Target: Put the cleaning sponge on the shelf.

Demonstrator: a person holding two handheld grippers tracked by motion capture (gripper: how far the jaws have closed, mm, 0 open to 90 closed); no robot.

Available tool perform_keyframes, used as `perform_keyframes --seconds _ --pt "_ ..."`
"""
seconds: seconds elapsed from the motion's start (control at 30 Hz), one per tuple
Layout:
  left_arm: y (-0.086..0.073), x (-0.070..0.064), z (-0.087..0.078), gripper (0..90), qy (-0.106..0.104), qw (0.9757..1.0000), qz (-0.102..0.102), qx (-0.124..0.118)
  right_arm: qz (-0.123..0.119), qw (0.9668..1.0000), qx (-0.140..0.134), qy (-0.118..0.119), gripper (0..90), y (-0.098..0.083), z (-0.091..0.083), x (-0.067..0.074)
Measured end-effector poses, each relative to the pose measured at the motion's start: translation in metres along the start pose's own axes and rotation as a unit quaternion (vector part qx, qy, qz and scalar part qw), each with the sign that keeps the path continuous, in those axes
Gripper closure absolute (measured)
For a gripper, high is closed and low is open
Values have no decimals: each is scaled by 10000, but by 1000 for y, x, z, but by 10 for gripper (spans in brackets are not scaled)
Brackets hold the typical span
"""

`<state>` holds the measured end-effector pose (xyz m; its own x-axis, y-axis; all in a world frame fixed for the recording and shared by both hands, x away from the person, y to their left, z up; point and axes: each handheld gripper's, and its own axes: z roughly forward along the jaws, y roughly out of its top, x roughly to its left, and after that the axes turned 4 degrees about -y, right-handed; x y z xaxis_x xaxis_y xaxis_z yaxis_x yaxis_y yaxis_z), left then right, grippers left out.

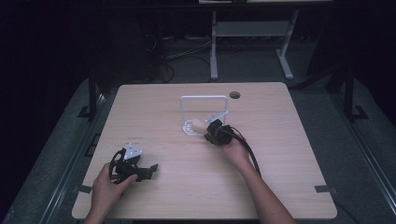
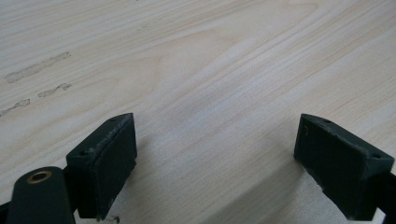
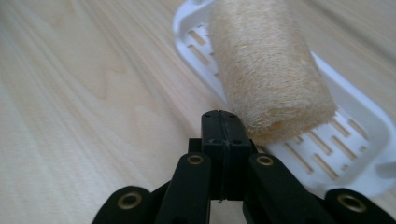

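Shut hand-held gripper (image 3: 222,133) beside loofah (image 3: 268,70)

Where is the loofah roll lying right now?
The loofah roll lies in the white slotted tray near the table's middle, just beyond the shut right gripper.

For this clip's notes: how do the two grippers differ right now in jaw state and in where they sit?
The left gripper has its jaws wide apart over bare table; the right gripper has its jaws shut, nothing between them, beside the loofah roll in the white tray. Both are hand-held.
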<state>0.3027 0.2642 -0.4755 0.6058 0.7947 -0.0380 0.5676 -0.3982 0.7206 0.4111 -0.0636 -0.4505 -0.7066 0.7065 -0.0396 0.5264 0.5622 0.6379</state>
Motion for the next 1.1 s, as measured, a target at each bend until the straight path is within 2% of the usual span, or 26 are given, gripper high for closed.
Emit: perform_keyframes --seconds 0.3,0.57,0.73,1.0,1.1 --pt "0 0 0 125 1 10000 -2 -3 155 9996 5 -216 898 -5 0 -17" --pt "0 0 0 125 2 10000 1 -1 279 9990 -31 -340 898 -8 0 -26" --pt "0 0 0 126 2 10000 -1 -2 311 9991 -61 -297 897 -9 -2 -28" --pt "0 0 0 125 5 10000 -19 -21 299 9993 -128 -165 812 -12 -13 -26" --pt "0 0 0 126 3 10000 -19 -15 298 9992 -174 -183 748 -15 -18 -26"
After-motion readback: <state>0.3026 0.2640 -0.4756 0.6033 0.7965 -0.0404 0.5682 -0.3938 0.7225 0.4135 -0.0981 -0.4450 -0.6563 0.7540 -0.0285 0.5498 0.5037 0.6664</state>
